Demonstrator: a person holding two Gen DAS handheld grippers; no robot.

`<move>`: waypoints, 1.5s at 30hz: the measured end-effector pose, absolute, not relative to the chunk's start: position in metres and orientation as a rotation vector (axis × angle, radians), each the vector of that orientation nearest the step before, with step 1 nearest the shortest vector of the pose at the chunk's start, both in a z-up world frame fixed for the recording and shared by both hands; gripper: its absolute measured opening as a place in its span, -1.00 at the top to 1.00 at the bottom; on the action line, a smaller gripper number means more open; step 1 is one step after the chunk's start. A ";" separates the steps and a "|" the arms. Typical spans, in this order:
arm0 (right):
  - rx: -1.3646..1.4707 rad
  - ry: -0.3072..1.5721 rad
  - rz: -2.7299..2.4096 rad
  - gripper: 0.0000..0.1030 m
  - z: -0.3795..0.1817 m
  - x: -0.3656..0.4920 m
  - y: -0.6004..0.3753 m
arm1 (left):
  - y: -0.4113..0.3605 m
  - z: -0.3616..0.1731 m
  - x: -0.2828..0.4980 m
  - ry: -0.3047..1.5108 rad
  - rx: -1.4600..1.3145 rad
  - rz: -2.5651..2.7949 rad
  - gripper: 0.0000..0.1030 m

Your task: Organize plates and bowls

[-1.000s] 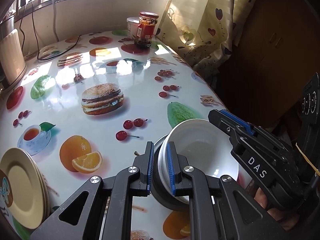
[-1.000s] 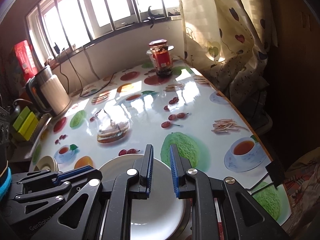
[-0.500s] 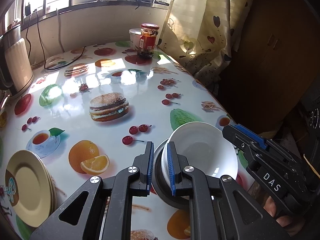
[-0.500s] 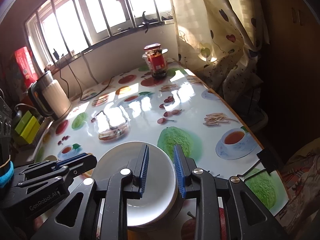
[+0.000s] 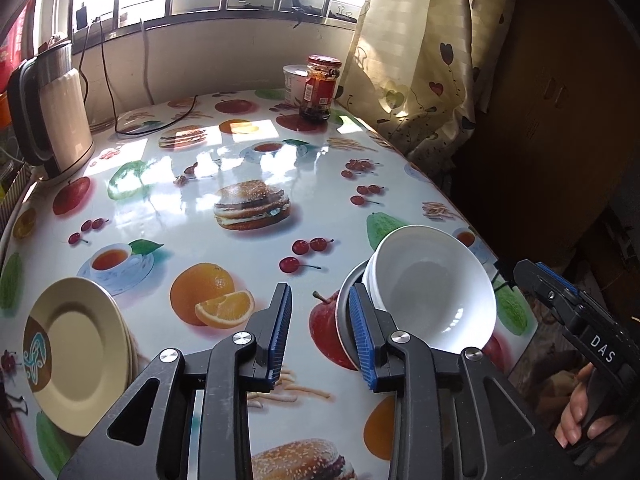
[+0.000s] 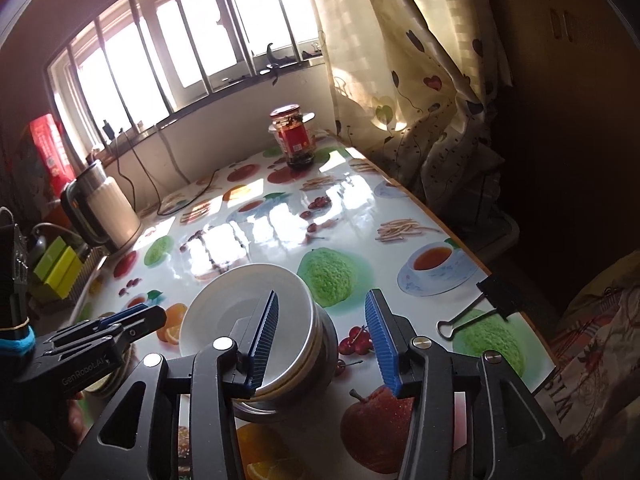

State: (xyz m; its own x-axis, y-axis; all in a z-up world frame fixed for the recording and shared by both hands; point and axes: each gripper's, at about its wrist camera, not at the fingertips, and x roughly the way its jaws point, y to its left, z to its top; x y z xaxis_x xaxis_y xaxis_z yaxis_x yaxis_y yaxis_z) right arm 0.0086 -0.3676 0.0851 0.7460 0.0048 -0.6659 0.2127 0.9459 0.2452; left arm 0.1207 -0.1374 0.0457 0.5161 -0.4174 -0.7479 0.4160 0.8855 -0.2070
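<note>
**Both tongs opening, clear of the stacked bowls**

Left tongs (image 5: 320,336): parting, narrow gap, nothing between the blue pads; right pad just beside the metal bowl's rim, contact impossible to tell. Right tongs (image 6: 322,340): parting wider, only bare surface in the gap; left finger overlapping the white bowl's rim in the picture, touching or not unclear.

At 2 o'clock from the left tongs, white bowl (image 5: 432,292) nested in one or more white bowls, tilted, set inside a metal bowl (image 5: 345,320) on the surface (image 5: 240,148), near its right edge. At 9 o'clock, stack of cream plates (image 5: 76,360), well apart from the bowls. At 12 o'clock, far end: red-labelled jar (image 5: 320,88), white tub (image 5: 294,82) behind it. At 10 o'clock: kettle (image 5: 52,108). At 3 o'clock from the right tongs: black binder clip (image 6: 484,304) at the surface's edge. At 1 o'clock: heart-print curtain (image 6: 420,80).
</note>
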 end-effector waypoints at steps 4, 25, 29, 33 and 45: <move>0.341 0.729 -0.159 0.06 0.076 -0.003 -0.380 | -0.129 0.034 0.123 0.925 -0.019 -0.487 0.33; 0.455 0.836 -0.085 0.06 0.015 0.000 -0.390 | -0.133 -0.009 0.137 1.034 -0.105 -0.558 0.33; 0.459 0.842 -0.056 0.06 0.013 0.005 -0.387 | -0.132 -0.013 0.140 1.042 -0.114 -0.553 0.33; 0.467 0.847 -0.053 0.07 0.010 0.009 -0.388 | -0.132 -0.015 0.143 1.050 -0.120 -0.553 0.33; 0.512 0.857 0.000 0.37 0.002 0.014 -0.386 | -0.125 -0.023 0.149 1.094 -0.214 -0.581 0.33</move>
